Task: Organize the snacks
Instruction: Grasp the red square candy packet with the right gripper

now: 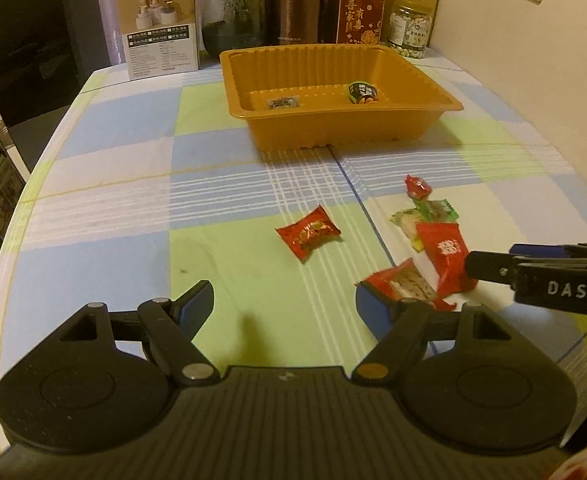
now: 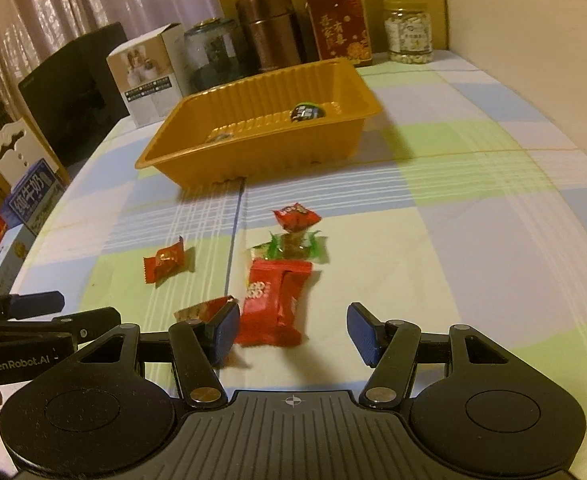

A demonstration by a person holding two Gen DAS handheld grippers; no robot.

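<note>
Red foil wrapper, the big one: it lies on the desk between your right gripper's fingers, nearer the left pad and apparently touching it. Both right fingers stand wide apart, nothing gripped. My read: light, crinkly, slippery film over a soft filling. It will slide or buckle rather than resist, so pinch across the puffed middle, not the flat crimped ends.

Just outside that left pad sits a torn-looking red packet with pale contents showing. In the left wrist view it rests against the right pad of your left gripper, whose fingers are also spread and empty. Loose film, so likely to snag.

Beyond the fingers: a green-edged clear packet, a small red candy past it, and another red candy off to the left. All look equally light.

Well ahead is the orange tray, holding a dark round snack and a small flat packet.

Hard to tell:
- whether the big wrapper overlaps the green packet or just abuts it
- whether the torn packet is actually open; it's partly hidden by fingers in both views
- print on the tray items is unreadable
</note>
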